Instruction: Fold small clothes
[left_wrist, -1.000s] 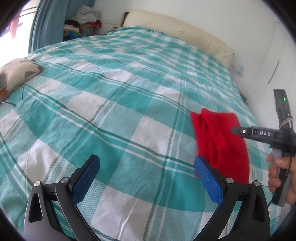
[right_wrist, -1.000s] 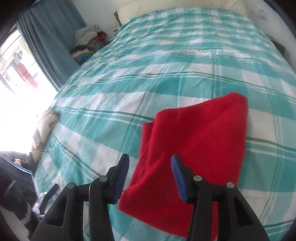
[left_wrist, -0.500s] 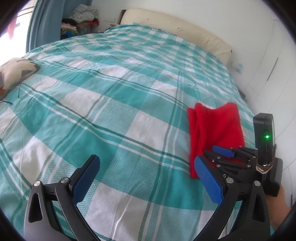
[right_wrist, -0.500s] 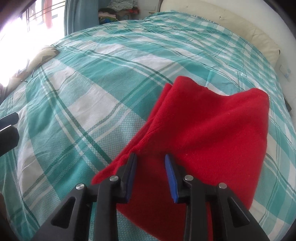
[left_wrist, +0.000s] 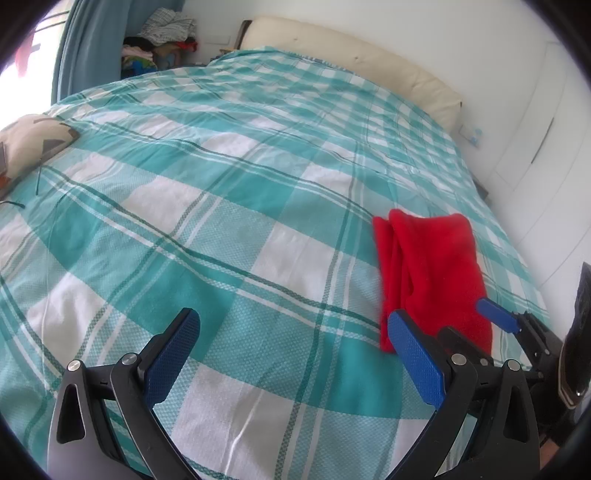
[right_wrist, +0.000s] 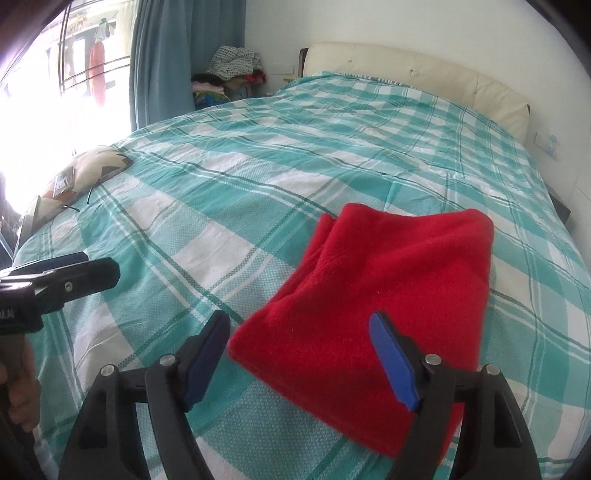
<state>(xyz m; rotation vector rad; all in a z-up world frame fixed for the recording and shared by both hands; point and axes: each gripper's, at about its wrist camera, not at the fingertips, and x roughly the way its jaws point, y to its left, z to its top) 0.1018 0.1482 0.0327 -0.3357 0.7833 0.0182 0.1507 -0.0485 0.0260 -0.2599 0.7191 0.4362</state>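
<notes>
A folded red fleece garment (left_wrist: 432, 273) lies flat on the teal-and-white checked bedspread (left_wrist: 221, 221); it also shows in the right wrist view (right_wrist: 388, 291). My right gripper (right_wrist: 301, 358) is open and empty, its blue pads straddling the garment's near edge just above it. It also shows at the right edge of the left wrist view (left_wrist: 498, 321). My left gripper (left_wrist: 291, 362) is open and empty over the bedspread, left of the garment. It shows at the left edge of the right wrist view (right_wrist: 62, 277).
A patterned cushion (left_wrist: 29, 144) lies at the bed's left edge. A cream headboard (left_wrist: 351, 62) runs along the far end. A pile of clothes (left_wrist: 162, 40) sits in the far corner by blue curtains (right_wrist: 177, 59). White cupboard doors (left_wrist: 535, 147) stand on the right.
My right gripper has opened wide from nearly shut and swung to face along the bed, with the garment's near edge between its pads. The left gripper stayed open and hardly moved.
</notes>
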